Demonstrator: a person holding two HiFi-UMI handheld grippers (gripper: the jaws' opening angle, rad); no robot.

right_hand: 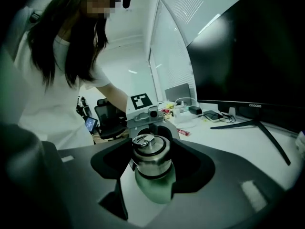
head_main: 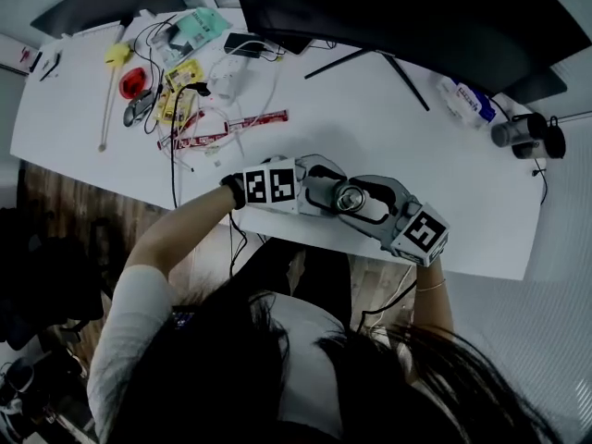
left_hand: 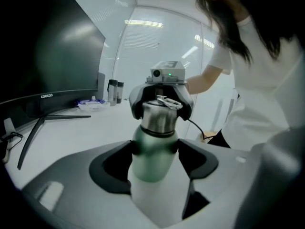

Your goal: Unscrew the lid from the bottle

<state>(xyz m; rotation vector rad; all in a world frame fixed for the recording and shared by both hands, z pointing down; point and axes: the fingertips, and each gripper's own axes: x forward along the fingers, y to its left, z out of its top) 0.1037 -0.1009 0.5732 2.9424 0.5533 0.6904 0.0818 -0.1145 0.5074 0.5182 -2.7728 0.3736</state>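
Where the white table (head_main: 370,128) reaches the upper left of the head view, a red round object (head_main: 135,82), yellow packets (head_main: 180,77) and a black cable (head_main: 173,155) lie well apart from the work. To their right, at mid-frame near the table's lower edge, the left gripper (head_main: 319,192) comes in from the left, its marker cube facing up. The left gripper view shows its jaws drawn in onto the pale green metal bottle (left_hand: 151,159). One dark pad presses each side of the rounded shoulder, and the bottle stands upright between them. From above, the bottle (head_main: 350,197) sits just right of centre, between the two grippers. Whether it rests on the table cannot be told. A brushed steel screw lid (left_hand: 157,118) with a wire ring on top sits on the bottle's neck. The right gripper (head_main: 370,206) reaches in from the lower right. In the right gripper view, its jaws are closed round the lid (right_hand: 150,157), touching it on both sides, with the green body showing below. A black curved monitor (head_main: 398,17) fills the upper right of the head view. Right of its stand lie a blue-and-white packet (head_main: 467,100) and two dark cylinders (head_main: 518,132).
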